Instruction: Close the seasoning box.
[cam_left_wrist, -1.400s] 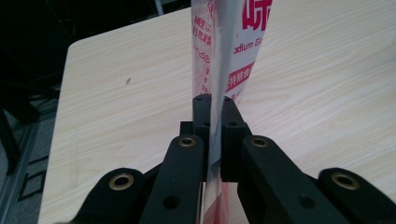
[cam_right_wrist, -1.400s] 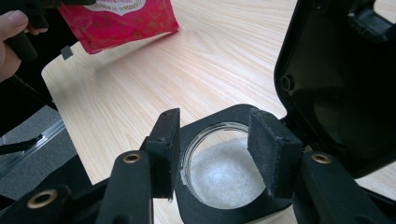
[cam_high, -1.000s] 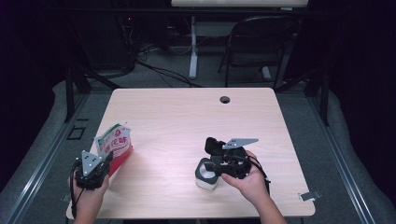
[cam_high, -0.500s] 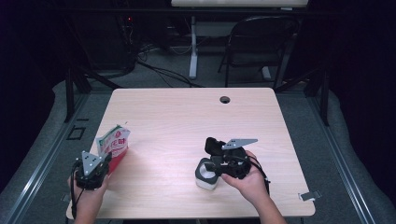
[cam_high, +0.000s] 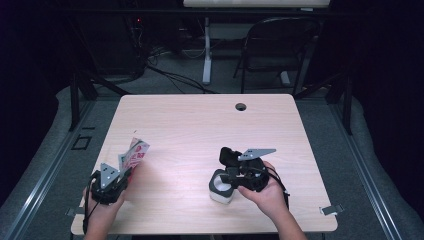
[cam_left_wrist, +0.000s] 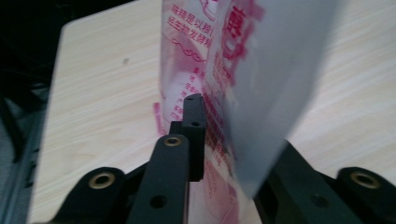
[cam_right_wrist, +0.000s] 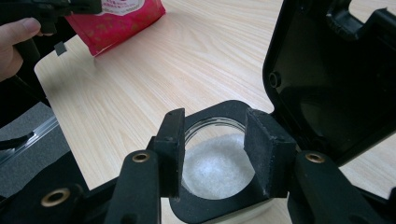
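At the lower left of the high view, the left gripper (cam_high: 116, 178) has a glossy red-and-white printed pouch (cam_high: 134, 154) between its jaws, which have just been opening; whether the pads still press it is hard to tell. Lower centre, the right gripper (cam_high: 229, 176), its jaws just narrowing, straddles a round jar (cam_high: 220, 189) of white grains with a black hinged lid (cam_right_wrist: 336, 74), apparently ungripped. The pale wood-grain surface (cam_high: 200, 130) carries a dark round hole (cam_high: 240, 106).

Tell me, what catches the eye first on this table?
The red-and-white printed pouch near the table's left edge, standing up between the jaws of the left gripper, which have just been opening. Then the white jar of white powder at the front right, black flip lid open, with the right gripper at its rim.
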